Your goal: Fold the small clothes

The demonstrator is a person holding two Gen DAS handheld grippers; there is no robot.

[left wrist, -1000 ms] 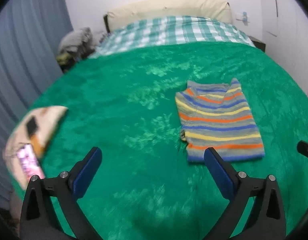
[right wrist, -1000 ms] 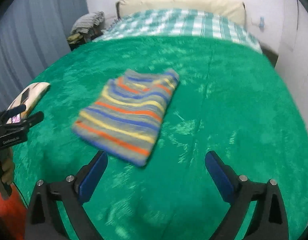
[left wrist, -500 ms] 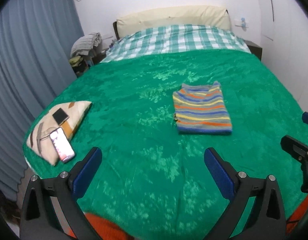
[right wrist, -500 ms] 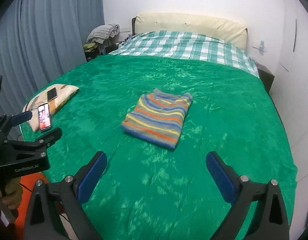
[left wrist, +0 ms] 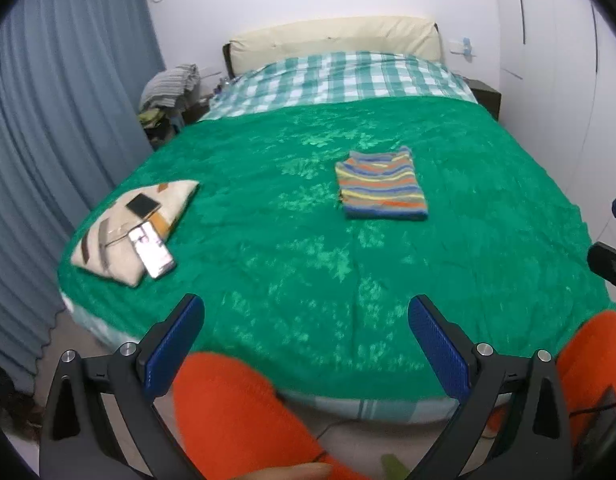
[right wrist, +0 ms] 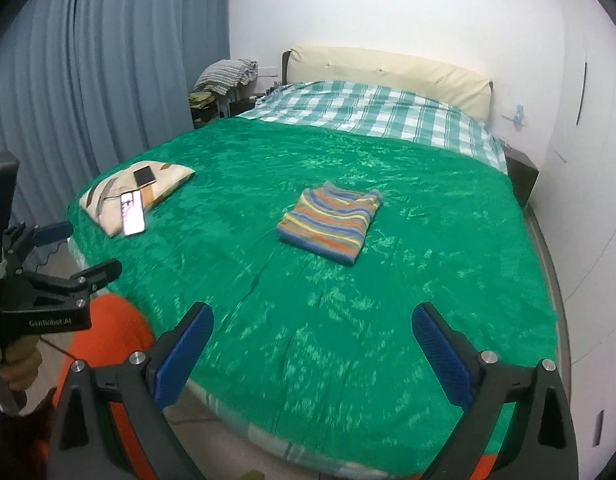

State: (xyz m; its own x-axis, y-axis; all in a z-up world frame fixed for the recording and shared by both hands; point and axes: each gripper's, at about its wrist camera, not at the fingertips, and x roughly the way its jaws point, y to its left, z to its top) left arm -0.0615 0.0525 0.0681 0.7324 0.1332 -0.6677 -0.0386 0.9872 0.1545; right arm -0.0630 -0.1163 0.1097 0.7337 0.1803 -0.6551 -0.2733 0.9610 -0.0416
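Both claws have pulled back from the bed, past its foot edge. Left claw (left wrist: 306,344) and right claw (right wrist: 311,350) gape wide, holding nothing. Only the right view shows the left claw from outside, low at left; the left view shows orange trouser legs (left wrist: 244,416) beneath. Far ahead of both, the striped shirt (left wrist: 381,190) lies folded into a neat rectangle on the green blanket (left wrist: 308,264)

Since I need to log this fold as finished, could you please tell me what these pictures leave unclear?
- Striped shirt: its underside and inner folds are hidden by its top layer in both views.
- Phone on the pillow: its screen is too small and blurred to read.
- Bed: its near edge is cut off behind both tongs.
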